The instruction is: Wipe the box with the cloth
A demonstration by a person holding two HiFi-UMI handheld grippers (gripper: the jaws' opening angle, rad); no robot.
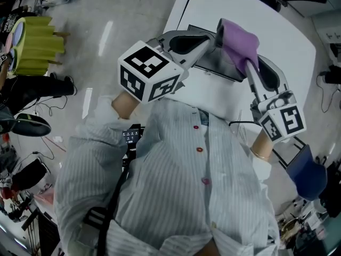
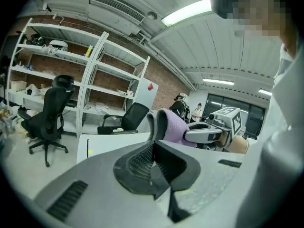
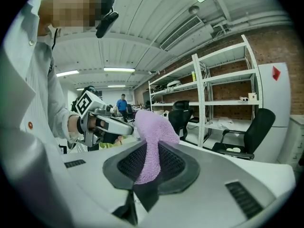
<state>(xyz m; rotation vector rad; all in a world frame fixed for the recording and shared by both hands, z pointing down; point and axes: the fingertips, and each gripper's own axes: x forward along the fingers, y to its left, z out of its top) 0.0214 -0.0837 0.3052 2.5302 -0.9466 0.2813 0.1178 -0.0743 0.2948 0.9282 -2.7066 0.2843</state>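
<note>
In the head view, the person's left hand sits at about 9 o'clock from the picture's middle, with the forearm raised in front of the striped shirt. It holds the left gripper, whose marker cube faces up. The gripper's grey body reaches toward 2 o'clock and tilts a little downward. Its jaws are pressed fully together, and the left gripper view shows nothing between the pads. The tips end just beside the purple cloth; I cannot tell whether they touch it.

Below the two converging tips, a flat grey box with a dark edge lies on the white table. The cloth is in the air above the box, at about 1 o'clock from the middle. Whether it rests on the box cannot be made out.

The right gripper is clamped on the cloth. In its own view the purple pile runs down between the ribbed pads and bunches up beyond the tips. This gripper points toward 11 o'clock, also sloping gently down. Its cube is at 4 o'clock from the cloth, and the right hand is below it, with the wrist bent up from a white cuff.
</note>
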